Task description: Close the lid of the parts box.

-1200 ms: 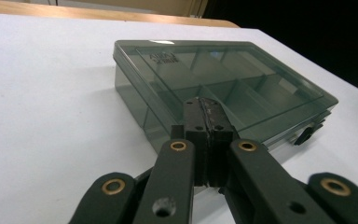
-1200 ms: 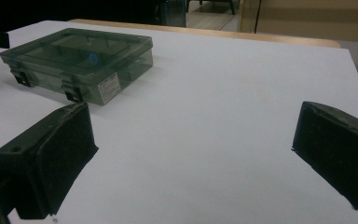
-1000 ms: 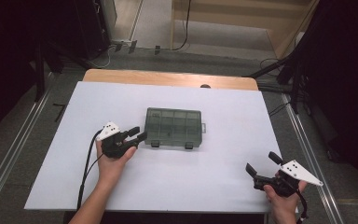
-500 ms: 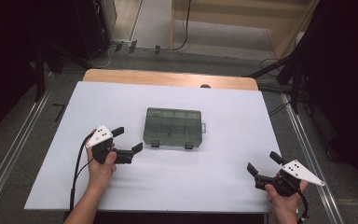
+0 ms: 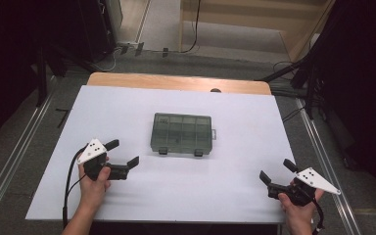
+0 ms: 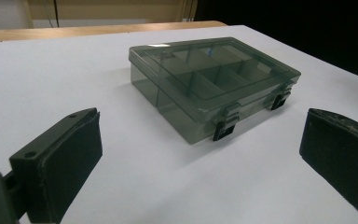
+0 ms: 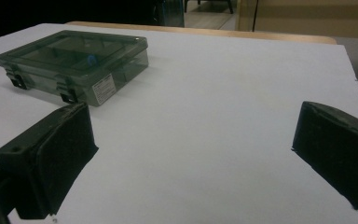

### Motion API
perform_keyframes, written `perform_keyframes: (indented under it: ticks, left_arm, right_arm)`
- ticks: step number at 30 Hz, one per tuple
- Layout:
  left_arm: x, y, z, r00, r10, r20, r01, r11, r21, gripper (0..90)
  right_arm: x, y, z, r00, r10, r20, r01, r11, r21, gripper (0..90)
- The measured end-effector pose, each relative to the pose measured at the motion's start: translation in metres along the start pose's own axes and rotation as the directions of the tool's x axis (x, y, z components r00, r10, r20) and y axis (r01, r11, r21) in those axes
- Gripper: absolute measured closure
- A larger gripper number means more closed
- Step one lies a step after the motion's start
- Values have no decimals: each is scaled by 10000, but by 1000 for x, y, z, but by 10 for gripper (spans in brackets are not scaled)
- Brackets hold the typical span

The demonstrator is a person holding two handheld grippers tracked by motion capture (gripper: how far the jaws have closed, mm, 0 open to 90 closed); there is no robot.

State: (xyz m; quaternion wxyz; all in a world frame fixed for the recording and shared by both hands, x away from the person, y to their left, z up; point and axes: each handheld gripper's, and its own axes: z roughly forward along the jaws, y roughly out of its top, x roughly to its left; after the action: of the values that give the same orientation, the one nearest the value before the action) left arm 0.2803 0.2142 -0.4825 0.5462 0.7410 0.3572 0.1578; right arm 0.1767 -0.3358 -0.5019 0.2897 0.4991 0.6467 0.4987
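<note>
We see a smoky translucent compartment box (image 5: 182, 133) lying flat and shut on the white table sheet (image 5: 235, 186), roughly midway between our two hands and farther out from us than both. Its two dark latches (image 5: 179, 152) sit on the long side that faces us, and both look snapped down.

Our left gripper (image 5: 126, 152) hovers just short of the box's near left corner, apart from it. Its jaws have just been opening and now stand spread wide with nothing between them. In the left gripper view (image 6: 200, 158) the box (image 6: 214, 84) lies ahead of the fingertips and between the lines of the two pads, one corner turned toward us, with bare sheet separating it from the pads (image 6: 77, 154).

Our right gripper (image 5: 278, 170) is held low near the right front corner of the sheet, well apart from the box, jaws likewise spread and holding nothing. In the right gripper view (image 7: 191, 158) the box (image 7: 74, 60) sits far beyond the left pad (image 7: 67, 154), with a white label (image 7: 103, 88) on its end wall. A small blue thing (image 7: 91, 59) shows through the lid; we think it lies in one of the compartments, though the tinted plastic is too dim to be sure.
</note>
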Motion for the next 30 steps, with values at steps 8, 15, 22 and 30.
perform_keyframes:
  ticks: [8,15,22,30]
  left_arm:
    - [2,-6,-14,10000,-20,66,19,10000,92,0]
    - [5,-12,-31,9997,-14,-245,14,10000,-6,0]
    - [10,-19,-47,9991,-74,-418,76,10000,46,0]
    - [15,-24,-62,9981,-193,-593,195,9998,22,0]
  right_arm:
    - [-1,0,0,10000,20,39,-20,10000,-2,0]
    - [1,0,0,9999,-81,82,81,10000,14,0]
    - [2,-1,1,9999,-66,78,66,10000,44,0]
    - [1,-1,1,9999,-74,118,73,10000,67,0]
